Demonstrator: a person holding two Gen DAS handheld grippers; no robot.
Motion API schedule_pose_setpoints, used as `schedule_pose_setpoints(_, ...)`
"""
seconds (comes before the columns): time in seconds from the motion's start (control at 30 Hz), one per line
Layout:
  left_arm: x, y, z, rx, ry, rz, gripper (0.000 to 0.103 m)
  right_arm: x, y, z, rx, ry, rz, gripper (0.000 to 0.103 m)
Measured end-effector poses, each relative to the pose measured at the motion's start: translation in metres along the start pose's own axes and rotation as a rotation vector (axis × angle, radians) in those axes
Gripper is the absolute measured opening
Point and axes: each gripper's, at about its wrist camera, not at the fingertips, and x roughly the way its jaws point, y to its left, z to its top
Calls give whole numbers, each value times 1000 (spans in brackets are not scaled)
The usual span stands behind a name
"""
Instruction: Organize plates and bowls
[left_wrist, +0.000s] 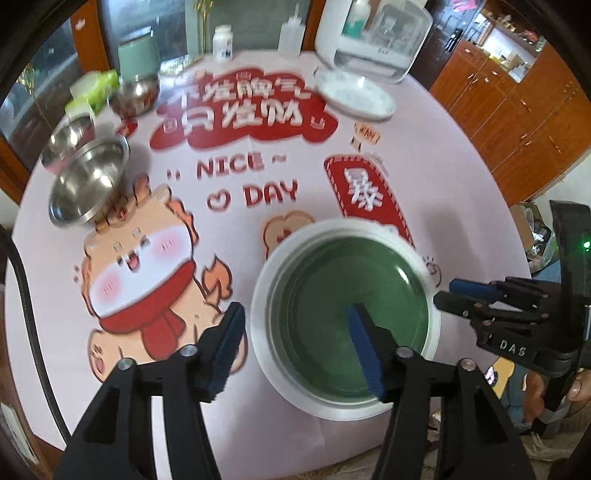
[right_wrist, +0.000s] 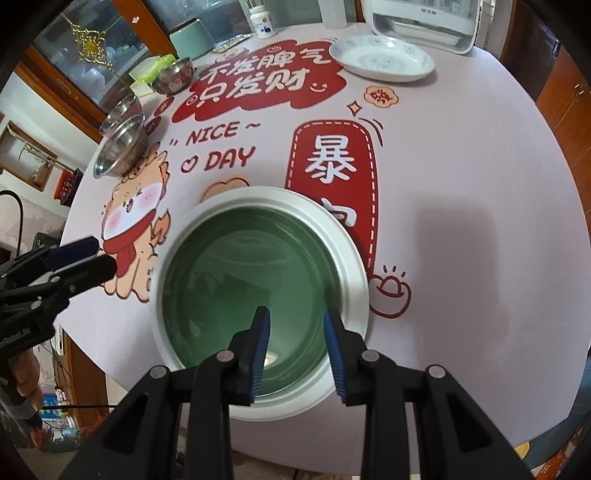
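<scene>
- Nearest: left tool (left_wrist: 295, 343), jaws well apart, one finger over the green inside of the green plate (left_wrist: 351, 317), the other outside its rim over the printed cloth; nothing is held, and the pads appear clear of the rim.
- Right tool (right_wrist: 297, 350), jaws partly open, both fingers above the near part of the same plate (right_wrist: 258, 291); nothing lies between the pads.
- The green plate sits nested in a white dish (right_wrist: 354, 280) at the near edge of the tabletop (right_wrist: 480, 184).
- Risk: the stack stands close to the tabletop edge; a finger catching the rim could tip or slide it off.
- Middle left: steel bowls (left_wrist: 88, 181), two stacked or overlapping, a third one (left_wrist: 135, 94) farther back, not yet gathered.
- Far: patterned white plate (right_wrist: 382, 59), apart from the near stack, just before a white appliance (right_wrist: 421, 22).
- Risk: steel bowls are slick; a shallow pinch on the rim could slip.
</scene>
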Motion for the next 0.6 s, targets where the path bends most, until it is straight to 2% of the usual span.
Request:
schedule_pose_setpoints(0.13, -15, -5, 4, 44, -49, -4, 63, -8, 7, -3, 11, -16, -16, 30)
schedule_pose_setpoints(0.27, -24, -12, 8, 93, -89, -16, 75, -20, 13, -7, 32, -53, -30, 30)
schedule_pose_setpoints(0.47, -38, -23, 19, 150, -142, -53, 79, -42, 16, -11, 64, -103, -43, 30)
schedule_pose_setpoints(0.6, -45, -27, 29, 165, -163, -65, 88, -62, 15, -9, 78, -145, -43, 34)
